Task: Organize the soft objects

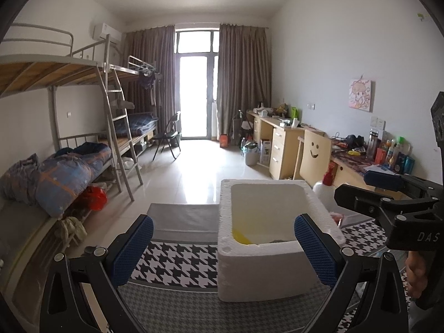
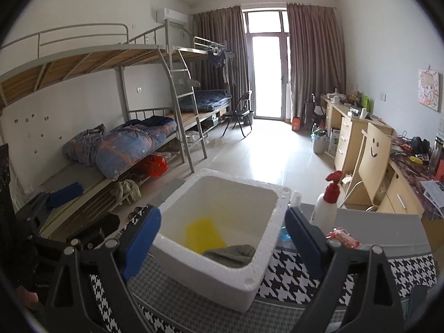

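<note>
Both tongs stood wide open and empty: the left gripper [image 1: 223, 245] and right gripper [image 2: 223, 234] hung just above the near rim of the foam box [image 2: 259, 263]. Below them inside lay a yellow cloth [image 2: 204, 236] and grey cloth [image 2: 231, 255].

Foam box [image 2: 222, 238] open-topped, clear above; spray bottle [image 2: 327, 202] just beside its right wall; houndstooth cloth [image 1: 177, 263] bare left

Cloths [image 2: 231, 254] in foam box [image 2: 273, 245] on table [image 2: 291, 285], spray bottle [image 2: 327, 202] right of box.
</note>
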`<move>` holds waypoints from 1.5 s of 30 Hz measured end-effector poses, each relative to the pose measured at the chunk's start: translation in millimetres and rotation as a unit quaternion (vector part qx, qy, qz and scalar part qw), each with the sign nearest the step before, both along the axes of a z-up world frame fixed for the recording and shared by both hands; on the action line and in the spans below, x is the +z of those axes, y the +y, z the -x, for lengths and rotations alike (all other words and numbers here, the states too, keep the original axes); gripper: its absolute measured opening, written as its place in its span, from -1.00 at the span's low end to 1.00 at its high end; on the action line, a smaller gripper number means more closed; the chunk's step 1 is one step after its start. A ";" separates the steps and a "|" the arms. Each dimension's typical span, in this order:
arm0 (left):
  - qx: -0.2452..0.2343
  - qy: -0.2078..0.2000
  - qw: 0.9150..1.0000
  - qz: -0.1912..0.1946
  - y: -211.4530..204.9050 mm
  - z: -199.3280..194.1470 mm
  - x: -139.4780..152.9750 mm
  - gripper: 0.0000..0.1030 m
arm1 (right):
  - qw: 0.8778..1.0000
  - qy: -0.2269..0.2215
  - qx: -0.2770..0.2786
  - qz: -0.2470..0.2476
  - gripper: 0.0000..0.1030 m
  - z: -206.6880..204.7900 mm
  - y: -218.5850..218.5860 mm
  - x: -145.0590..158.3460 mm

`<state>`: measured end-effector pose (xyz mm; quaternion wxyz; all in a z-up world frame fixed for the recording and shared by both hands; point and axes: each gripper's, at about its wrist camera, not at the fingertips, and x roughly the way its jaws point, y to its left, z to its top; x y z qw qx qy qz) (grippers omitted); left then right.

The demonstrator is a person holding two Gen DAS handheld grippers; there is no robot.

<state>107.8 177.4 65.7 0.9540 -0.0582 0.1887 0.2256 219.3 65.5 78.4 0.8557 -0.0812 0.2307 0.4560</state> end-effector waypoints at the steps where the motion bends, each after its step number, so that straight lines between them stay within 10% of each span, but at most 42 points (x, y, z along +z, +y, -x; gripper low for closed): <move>1: 0.000 -0.002 1.000 -0.001 -2.6 2.1 1.0 0.98 | 1.000 -0.002 0.000 -0.002 0.81 2.4 -4.4 -0.2; 45: -0.049 -0.056 0.997 -0.022 -87.4 56.4 -0.5 0.98 | 0.996 -0.052 -0.032 -0.065 0.91 68.1 -110.6 0.1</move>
